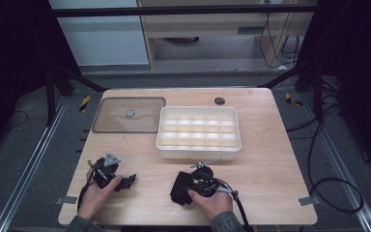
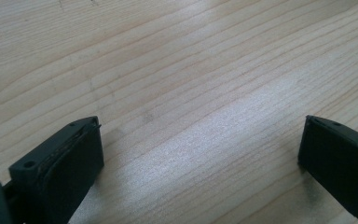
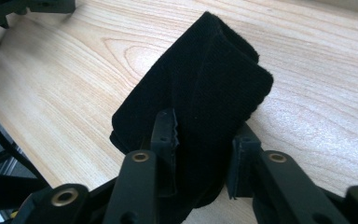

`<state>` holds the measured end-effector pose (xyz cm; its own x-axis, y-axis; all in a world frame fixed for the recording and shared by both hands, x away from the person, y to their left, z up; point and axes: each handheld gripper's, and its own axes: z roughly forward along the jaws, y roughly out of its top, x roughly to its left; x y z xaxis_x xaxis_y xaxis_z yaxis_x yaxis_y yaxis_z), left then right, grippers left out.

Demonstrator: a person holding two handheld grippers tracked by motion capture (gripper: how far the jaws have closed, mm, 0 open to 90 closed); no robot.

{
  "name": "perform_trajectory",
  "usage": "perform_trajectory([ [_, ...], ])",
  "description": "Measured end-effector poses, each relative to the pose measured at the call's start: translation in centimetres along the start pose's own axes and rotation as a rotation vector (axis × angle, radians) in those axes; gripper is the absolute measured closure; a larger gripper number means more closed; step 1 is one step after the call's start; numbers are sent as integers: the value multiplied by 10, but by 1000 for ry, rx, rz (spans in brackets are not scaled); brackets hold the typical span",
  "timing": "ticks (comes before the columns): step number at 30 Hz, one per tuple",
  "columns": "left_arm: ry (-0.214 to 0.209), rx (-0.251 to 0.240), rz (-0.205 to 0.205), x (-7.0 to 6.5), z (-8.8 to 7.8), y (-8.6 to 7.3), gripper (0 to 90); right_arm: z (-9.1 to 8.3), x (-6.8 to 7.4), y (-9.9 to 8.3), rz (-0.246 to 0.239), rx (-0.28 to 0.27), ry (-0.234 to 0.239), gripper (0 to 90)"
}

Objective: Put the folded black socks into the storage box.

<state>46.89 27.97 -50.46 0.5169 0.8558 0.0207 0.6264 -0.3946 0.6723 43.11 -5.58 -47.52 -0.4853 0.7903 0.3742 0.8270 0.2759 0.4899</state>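
Observation:
A black folded cloth (image 1: 178,189) lies on the wooden table (image 1: 270,169) near its front edge. My right gripper (image 1: 187,186) reaches it from the right, held in a hand. In the right gripper view, the cloth (image 3: 214,79) runs up between the jaws of my right gripper (image 3: 204,144), and both pads press its near end. My left gripper (image 1: 128,181) rests at the front left in the other hand, pointing right. My left gripper (image 2: 200,144) stands wide open over bare wood with nothing between its jaws.
A white tray (image 1: 198,153) divided into several compartments sits at the table's middle, just beyond my right gripper. A clear flat lid (image 1: 111,121) with a round knob lies at the back left. A dark cable hole (image 1: 219,101) is behind the tray.

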Motion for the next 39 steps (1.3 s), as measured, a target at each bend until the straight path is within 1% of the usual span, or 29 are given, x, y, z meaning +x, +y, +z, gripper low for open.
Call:
perform_trajectory([
  [3,0,0,0,0,0,0,0,-2,1,0,-9,-8,1,722],
  [4,0,0,0,0,0,0,0,-3,1,0,-24,-12,3,724],
  [8,-1,-1,-1,0,0,0,0,-11,2,1,-38,-15,-18,725],
  [12,-1,-1,0,0,0,0,0,-24,-1,4,-52,-26,-41,725],
  [13,-1,-1,0,0,0,0,0,-29,-2,6,-54,-30,-50,725],
  [14,-1,-1,0,0,0,0,0,-33,-3,7,-67,-35,-60,725],
  [18,-1,-2,0,0,0,0,0,-52,-9,11,-82,-50,-99,725],
  [20,-1,-3,0,0,0,0,0,-67,-16,14,-85,-58,-131,725],
  [26,-1,-3,0,0,0,-1,0,-103,-36,24,-78,-75,-201,724],
  [27,-1,-5,0,0,0,-1,0,-112,-41,26,-80,-77,-225,724],
  [29,0,-6,0,0,0,-1,0,-125,-48,31,-87,-81,-255,723],
  [32,1,-10,-5,-1,0,-1,0,-142,-56,37,-83,-92,-290,723],
  [35,1,-10,-3,-1,0,-2,0,-155,-63,43,-75,-100,-299,723],
  [39,0,-10,-2,-2,-1,-2,0,-169,-72,55,-80,-105,-318,722],
])
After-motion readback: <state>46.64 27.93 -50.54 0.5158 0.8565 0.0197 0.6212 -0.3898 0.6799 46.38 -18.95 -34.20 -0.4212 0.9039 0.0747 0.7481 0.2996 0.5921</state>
